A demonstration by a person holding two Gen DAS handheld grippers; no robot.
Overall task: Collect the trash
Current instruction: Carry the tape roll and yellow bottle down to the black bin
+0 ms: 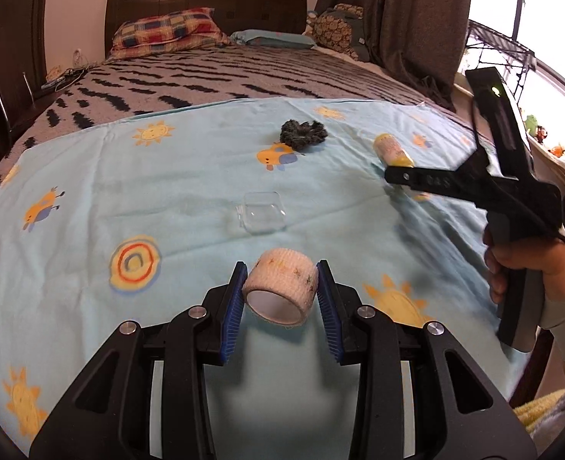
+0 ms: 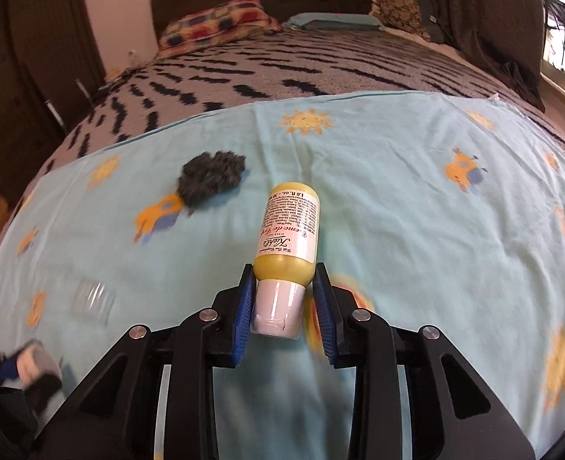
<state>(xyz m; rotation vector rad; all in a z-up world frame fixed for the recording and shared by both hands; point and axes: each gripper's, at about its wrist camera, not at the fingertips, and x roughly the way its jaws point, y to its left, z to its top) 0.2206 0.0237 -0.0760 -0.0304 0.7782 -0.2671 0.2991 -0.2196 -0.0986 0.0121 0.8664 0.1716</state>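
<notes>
Left fingers [image 1: 240, 299]: blue ribbed pads pinch a roll of bandage tape from both sides, one pad on each curved flank.
Left gripper [image 1: 280, 303]: closed on the roll and raised off the bedding; its black linkage fills the lower part of the left wrist view.
Bandage roll [image 1: 280, 293]: beige, woven, with small star marks; its open white core faces the camera; a soft shadow lies on the cloth below it.
Right fingers [image 2: 246, 301]: blue pads clamp the white cap end of a small bottle, one pad each side.
Right gripper [image 2: 282, 303]: closed on the bottle; in the left wrist view its black body stands at the right edge, held by a hand [image 1: 520, 268] with a grey sleeve.
Yellow bottle [image 2: 288, 237]: yellow body with a white printed label, bottom end pointing away from the camera, tilted slightly right.
Clear plastic box [image 1: 261, 212]: square, transparent, lying flat on the cloth just beyond the bandage roll.
Dark scrunchie [image 1: 303, 132]: fuzzy grey-black ring, farther up the cloth, beside a printed bee.
Blue sheet [image 1: 129, 176]: light blue with suns, bees and a rainbow circle, spread over the foot of the bed.
Bedspread [image 1: 205, 73]: grey with black wavy dashes.
Checked pillow [image 1: 167, 30]: against the dark headboard.
</notes>
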